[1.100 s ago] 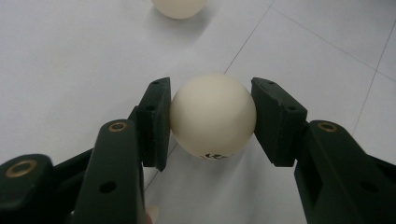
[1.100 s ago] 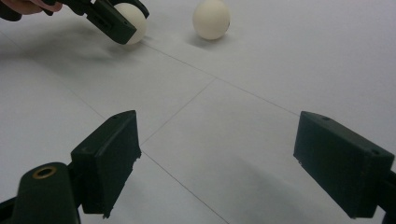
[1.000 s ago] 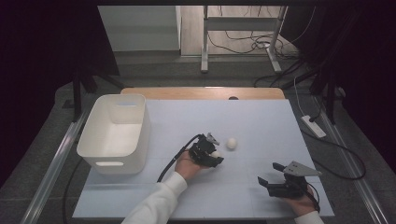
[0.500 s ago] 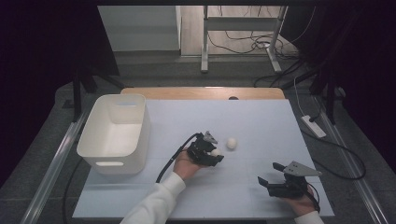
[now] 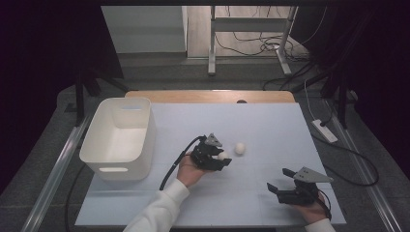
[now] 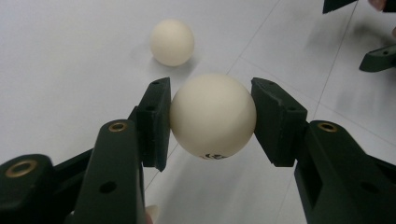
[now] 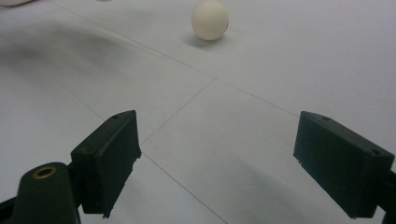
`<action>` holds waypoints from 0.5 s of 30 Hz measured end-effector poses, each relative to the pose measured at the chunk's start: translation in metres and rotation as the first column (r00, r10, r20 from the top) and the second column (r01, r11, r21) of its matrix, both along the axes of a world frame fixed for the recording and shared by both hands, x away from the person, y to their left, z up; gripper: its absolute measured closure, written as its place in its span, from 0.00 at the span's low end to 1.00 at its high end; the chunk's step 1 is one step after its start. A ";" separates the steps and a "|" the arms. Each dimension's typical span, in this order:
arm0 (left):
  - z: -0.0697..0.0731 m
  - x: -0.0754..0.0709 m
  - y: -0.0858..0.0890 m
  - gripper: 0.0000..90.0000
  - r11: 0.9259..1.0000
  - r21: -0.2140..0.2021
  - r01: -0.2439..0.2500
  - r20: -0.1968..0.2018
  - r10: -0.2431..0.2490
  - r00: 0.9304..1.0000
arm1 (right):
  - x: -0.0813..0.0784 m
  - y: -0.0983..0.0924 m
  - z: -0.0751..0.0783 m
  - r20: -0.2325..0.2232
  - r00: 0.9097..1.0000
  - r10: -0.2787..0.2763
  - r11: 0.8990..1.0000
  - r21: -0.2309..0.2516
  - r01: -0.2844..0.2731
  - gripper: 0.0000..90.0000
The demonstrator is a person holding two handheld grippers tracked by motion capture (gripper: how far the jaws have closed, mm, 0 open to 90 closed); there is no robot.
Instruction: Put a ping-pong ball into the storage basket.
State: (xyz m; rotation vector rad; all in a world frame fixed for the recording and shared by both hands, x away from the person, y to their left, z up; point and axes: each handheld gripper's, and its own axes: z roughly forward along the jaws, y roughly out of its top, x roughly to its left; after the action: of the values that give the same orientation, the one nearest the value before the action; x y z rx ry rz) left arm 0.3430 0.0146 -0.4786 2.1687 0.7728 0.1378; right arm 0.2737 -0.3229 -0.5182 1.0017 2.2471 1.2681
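Note:
In the left gripper view a cream ball [image 6: 213, 115] sits clamped between both black pads of my left gripper [image 6: 210, 119], lifted off the white table. From above, that left gripper [image 5: 222, 157] is at the table's middle with the held ball [image 5: 222, 155] at its tips. A second cream ball [image 5: 240, 148] [image 6: 172, 41] [image 7: 210, 19] lies on the table just beyond it, apart from the jaws. My right gripper [image 5: 280, 180] [image 7: 217, 161] rests near the front right of the table, its jaws wide apart with only bare table between them.
A white plastic bin [image 5: 121, 137] stands at the table's left side. The white table sheet [image 5: 270, 125] has a wooden strip along its far edge. A power strip [image 5: 325, 130] and cables lie on the floor to the right.
My left gripper has risen slightly with the ball clamped in it. The loose ball and my right gripper have stayed where they were.

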 end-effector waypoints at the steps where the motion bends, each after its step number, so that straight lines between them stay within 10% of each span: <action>1: 0.001 0.000 0.001 0.56 1.000 -0.007 -0.003 0.003 0.003 1.000 | 0.000 0.000 0.000 0.000 1.000 0.000 1.000 0.000 0.000 0.16; 15: 0.011 -0.004 0.010 0.56 0.999 -0.044 -0.012 0.026 0.013 1.000 | 0.001 0.000 0.000 -0.003 1.000 -0.004 1.000 0.000 0.004 0.16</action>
State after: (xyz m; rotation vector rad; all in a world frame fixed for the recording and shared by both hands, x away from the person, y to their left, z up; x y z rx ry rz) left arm 0.3385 0.0249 -0.4677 2.1169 0.7675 0.1547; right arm 0.2743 -0.3232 -0.5186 1.0078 2.2470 1.2653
